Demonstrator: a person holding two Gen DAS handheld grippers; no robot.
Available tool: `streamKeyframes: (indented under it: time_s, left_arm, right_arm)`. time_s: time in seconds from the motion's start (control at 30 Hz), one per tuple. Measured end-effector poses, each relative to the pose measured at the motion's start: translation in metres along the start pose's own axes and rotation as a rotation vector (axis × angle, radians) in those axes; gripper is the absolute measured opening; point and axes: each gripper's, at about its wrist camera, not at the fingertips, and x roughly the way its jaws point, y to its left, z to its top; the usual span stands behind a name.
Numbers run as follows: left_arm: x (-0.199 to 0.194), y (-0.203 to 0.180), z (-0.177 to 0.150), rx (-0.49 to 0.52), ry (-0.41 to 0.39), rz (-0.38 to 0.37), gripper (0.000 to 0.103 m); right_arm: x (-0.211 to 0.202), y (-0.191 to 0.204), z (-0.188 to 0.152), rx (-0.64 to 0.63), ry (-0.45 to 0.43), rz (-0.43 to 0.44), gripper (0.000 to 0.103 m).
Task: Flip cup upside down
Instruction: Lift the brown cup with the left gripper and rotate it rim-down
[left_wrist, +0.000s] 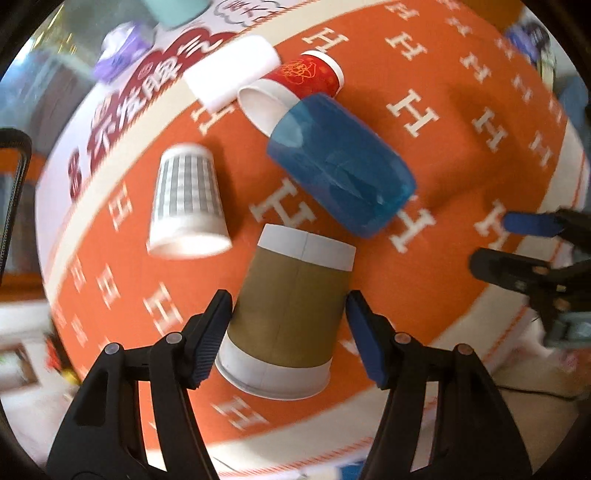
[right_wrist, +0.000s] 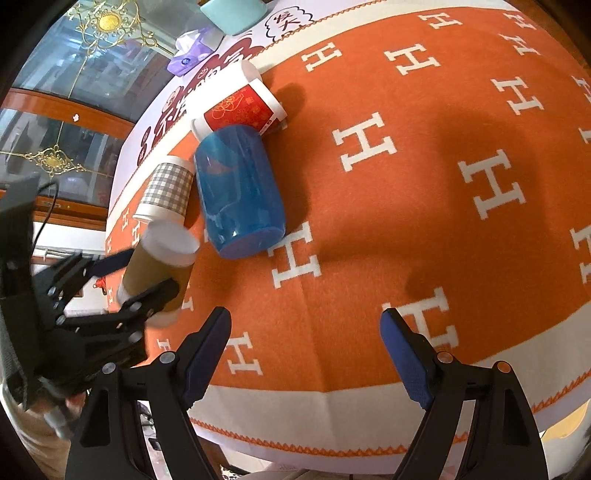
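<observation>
A brown paper cup (left_wrist: 288, 314) with white bands sits between the fingers of my left gripper (left_wrist: 286, 328), bottom up and tilted, held above the orange cloth. The left pad touches it; the right pad sits at its edge. The right wrist view shows the same cup (right_wrist: 159, 266) in the left gripper (right_wrist: 140, 280), lifted off the table. My right gripper (right_wrist: 306, 354) is open and empty over the cloth near the front edge; it also shows in the left wrist view (left_wrist: 517, 240).
A blue translucent cup (left_wrist: 340, 166) stands upside down beside a red paper cup (left_wrist: 306, 77) lying on its side, a grey checked cup (left_wrist: 188, 203) upside down and a white cup (left_wrist: 232, 70). Orange cloth with white H letters (right_wrist: 406, 221) covers the table.
</observation>
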Motion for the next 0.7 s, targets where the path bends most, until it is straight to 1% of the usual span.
streamKeyframes:
  time_s: [0.07,0.17,0.2,0.23,0.3,0.4,0.43,0.47,0.57,0.7]
  left_arm:
    - [-0.007,0.001,-0.010,-0.059,0.012,-0.047,0.061]
    - [-0.011,0.003,-0.029,-0.189,0.044,-0.150,0.061]
    - [-0.010,0.004,-0.036,-0.248,0.064,-0.197,0.061]
    - [-0.008,0.002,-0.044,-0.288,0.077,-0.226,0.061]
    - [0.000,0.000,-0.059,-0.411,0.115,-0.306,0.061]
    - [0.016,0.001,-0.082,-0.575,0.148,-0.422,0.061]
    - [0.020,0.001,-0.081,-0.610,0.152,-0.443,0.061]
    - [0.026,0.002,-0.088,-0.674,0.152,-0.473,0.061]
    - [0.037,0.002,-0.103,-0.814,0.151,-0.519,0.061]
    - [0.043,0.002,-0.105,-0.913,0.122,-0.554,0.061]
  right_arm:
    - [-0.004,-0.002,-0.005,0.009,-0.008,0.000,0.084]
    - [-0.010,-0.009,-0.013,0.018,-0.017,-0.001,0.084]
    - [-0.012,-0.010,-0.015,0.020,-0.018,-0.002,0.084]
    - [-0.013,-0.011,-0.017,0.025,-0.020,-0.003,0.084]
    - [-0.012,-0.014,-0.021,0.031,-0.019,-0.005,0.084]
    - [-0.011,-0.018,-0.026,0.043,-0.016,-0.008,0.084]
    - [-0.011,-0.020,-0.028,0.048,-0.015,-0.011,0.084]
    - [-0.010,-0.021,-0.030,0.052,-0.015,-0.014,0.084]
    - [-0.009,-0.027,-0.036,0.062,-0.007,-0.023,0.084]
    - [-0.008,-0.031,-0.042,0.066,0.000,-0.031,0.084]
